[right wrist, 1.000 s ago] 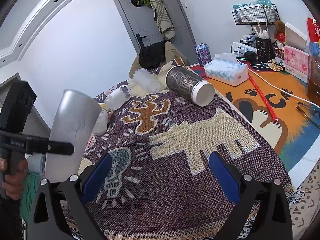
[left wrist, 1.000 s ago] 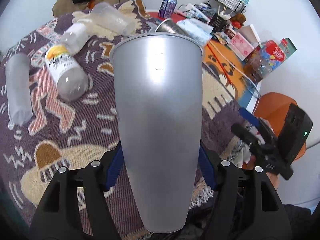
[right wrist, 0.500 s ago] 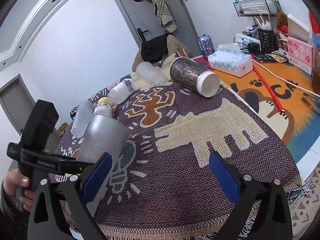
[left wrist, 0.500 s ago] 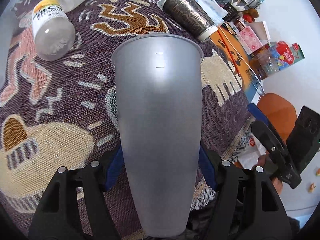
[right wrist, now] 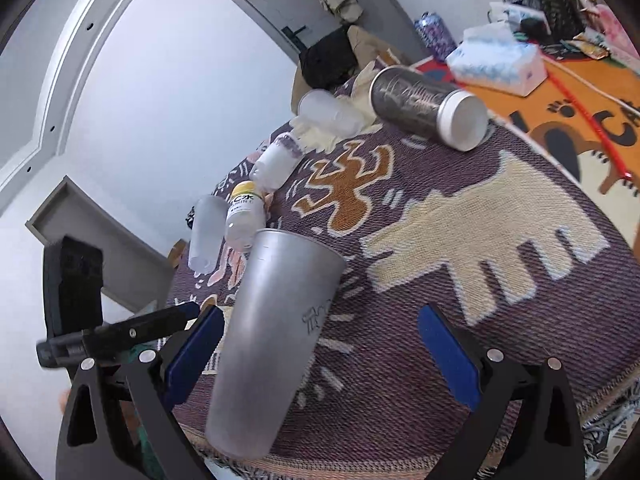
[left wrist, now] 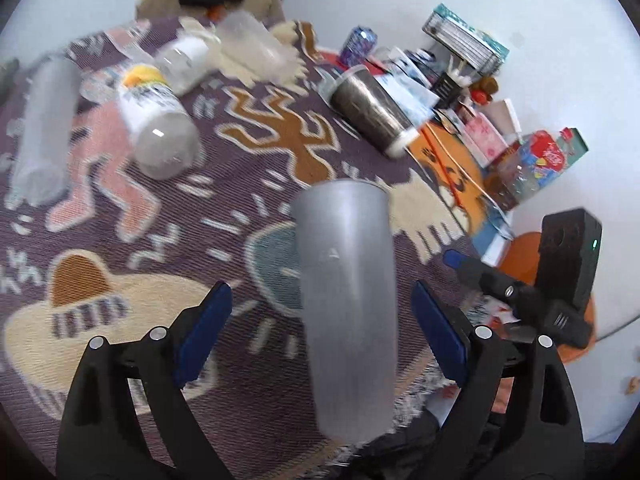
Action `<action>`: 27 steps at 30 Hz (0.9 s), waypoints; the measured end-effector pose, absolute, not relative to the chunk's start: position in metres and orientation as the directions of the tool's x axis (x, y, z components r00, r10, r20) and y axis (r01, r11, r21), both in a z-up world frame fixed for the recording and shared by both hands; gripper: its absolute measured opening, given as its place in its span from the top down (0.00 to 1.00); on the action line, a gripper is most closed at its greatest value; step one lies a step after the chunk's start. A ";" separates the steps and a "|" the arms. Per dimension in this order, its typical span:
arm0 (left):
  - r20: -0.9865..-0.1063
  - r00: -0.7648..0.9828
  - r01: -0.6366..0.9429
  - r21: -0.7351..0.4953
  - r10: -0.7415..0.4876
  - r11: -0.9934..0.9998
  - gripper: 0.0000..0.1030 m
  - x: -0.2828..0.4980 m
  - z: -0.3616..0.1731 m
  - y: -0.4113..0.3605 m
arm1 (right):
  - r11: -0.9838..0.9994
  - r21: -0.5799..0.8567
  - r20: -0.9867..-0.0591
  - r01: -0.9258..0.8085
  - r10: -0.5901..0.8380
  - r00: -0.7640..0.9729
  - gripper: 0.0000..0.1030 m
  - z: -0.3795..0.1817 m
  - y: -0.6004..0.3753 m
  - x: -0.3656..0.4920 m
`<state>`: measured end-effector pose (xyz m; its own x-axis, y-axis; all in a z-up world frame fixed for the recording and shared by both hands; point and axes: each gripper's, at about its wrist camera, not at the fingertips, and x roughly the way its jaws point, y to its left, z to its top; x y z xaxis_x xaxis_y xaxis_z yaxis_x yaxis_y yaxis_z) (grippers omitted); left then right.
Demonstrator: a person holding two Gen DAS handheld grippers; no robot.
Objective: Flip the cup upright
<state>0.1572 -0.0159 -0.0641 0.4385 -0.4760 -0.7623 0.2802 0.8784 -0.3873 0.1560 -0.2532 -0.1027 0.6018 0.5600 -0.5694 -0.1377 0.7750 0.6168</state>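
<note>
A tall grey metal cup [left wrist: 346,300] stands on its narrow base on the patterned cloth, wide rim up, near the table's front edge. It also shows in the right wrist view [right wrist: 276,332]. My left gripper [left wrist: 320,336] is open, its blue pads on either side of the cup and apart from it. My right gripper [right wrist: 320,356] is open and empty, with the cup near its left pad. The right gripper shows in the left wrist view [left wrist: 536,300] off the table's right edge.
Lying on the cloth: a dark tumbler with a white lid [right wrist: 428,106], a frosted plastic cup [right wrist: 330,114], two clear bottles [right wrist: 246,216], a frosted tube [right wrist: 206,234]. A tissue box [right wrist: 500,66] and clutter sit on the orange mat at right.
My left gripper opened and let go of the cup, then drew back. The cup now stands on the cloth. The right gripper stayed open and moved nearer the cup.
</note>
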 end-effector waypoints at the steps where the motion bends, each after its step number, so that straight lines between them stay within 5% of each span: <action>1: -0.759 0.468 0.271 -0.365 -0.454 0.891 0.11 0.154 -0.063 -0.012 | 0.767 0.626 -0.572 -0.142 0.575 0.585 0.07 -0.102 -0.250 0.161; 22: -0.595 0.725 0.144 -0.361 -0.346 0.921 0.06 0.102 -0.047 0.060 | 0.687 0.725 -0.660 -0.037 0.710 0.245 0.07 -0.135 -0.183 0.256; 27: -0.578 0.741 0.115 -0.393 -0.342 0.912 0.06 0.094 -0.046 0.075 | 0.698 0.716 -0.684 0.007 0.700 0.205 0.25 -0.145 -0.179 0.269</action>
